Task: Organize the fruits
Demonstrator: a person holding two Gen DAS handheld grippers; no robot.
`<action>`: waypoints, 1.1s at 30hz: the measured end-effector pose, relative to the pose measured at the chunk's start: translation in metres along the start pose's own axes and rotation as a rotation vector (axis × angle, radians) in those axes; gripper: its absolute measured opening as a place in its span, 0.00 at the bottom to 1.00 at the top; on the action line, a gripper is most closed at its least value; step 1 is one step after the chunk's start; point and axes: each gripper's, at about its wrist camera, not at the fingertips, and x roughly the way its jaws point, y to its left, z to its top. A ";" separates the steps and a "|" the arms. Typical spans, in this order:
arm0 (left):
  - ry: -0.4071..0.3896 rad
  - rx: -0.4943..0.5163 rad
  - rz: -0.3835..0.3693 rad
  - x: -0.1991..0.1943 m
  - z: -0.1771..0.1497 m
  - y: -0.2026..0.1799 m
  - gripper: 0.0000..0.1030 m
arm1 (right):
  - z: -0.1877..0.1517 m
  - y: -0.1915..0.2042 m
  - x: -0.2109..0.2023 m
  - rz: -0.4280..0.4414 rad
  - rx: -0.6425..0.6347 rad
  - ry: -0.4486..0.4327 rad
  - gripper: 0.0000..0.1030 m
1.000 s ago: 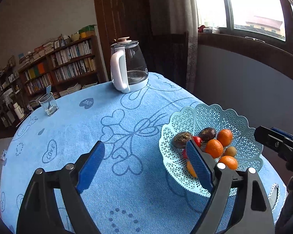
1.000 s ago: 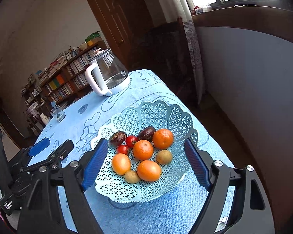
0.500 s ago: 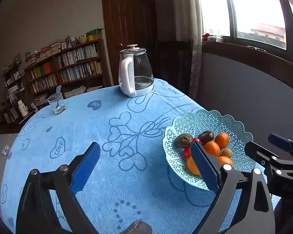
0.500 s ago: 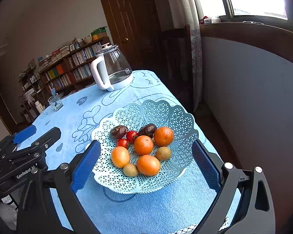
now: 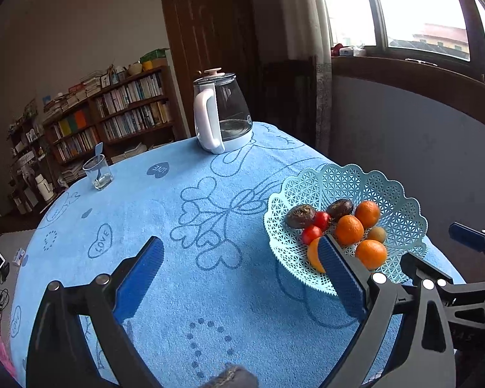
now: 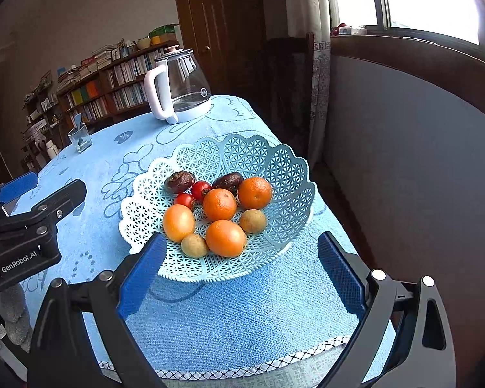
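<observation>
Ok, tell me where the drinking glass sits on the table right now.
The drinking glass stands at the far left edge of the blue tablecloth, left of the glass kettle and well away from the fruit basket, in front of the bookshelf.

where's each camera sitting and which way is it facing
Left wrist: on the left gripper, angled down across the blue tablecloth toward the kettle; own open jaws show, right gripper at right edge.
Right wrist: on the right gripper, facing the fruit basket; own open jaws show, left gripper at left edge.
Shared: basket, kettle, glass.
</observation>
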 end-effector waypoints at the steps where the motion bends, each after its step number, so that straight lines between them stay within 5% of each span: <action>1: 0.001 0.003 0.000 0.000 0.000 -0.001 0.92 | 0.000 -0.001 -0.001 0.001 0.003 -0.001 0.93; 33: 0.019 0.059 -0.009 0.010 -0.006 -0.013 0.92 | 0.001 0.002 -0.003 -0.015 -0.016 -0.024 0.93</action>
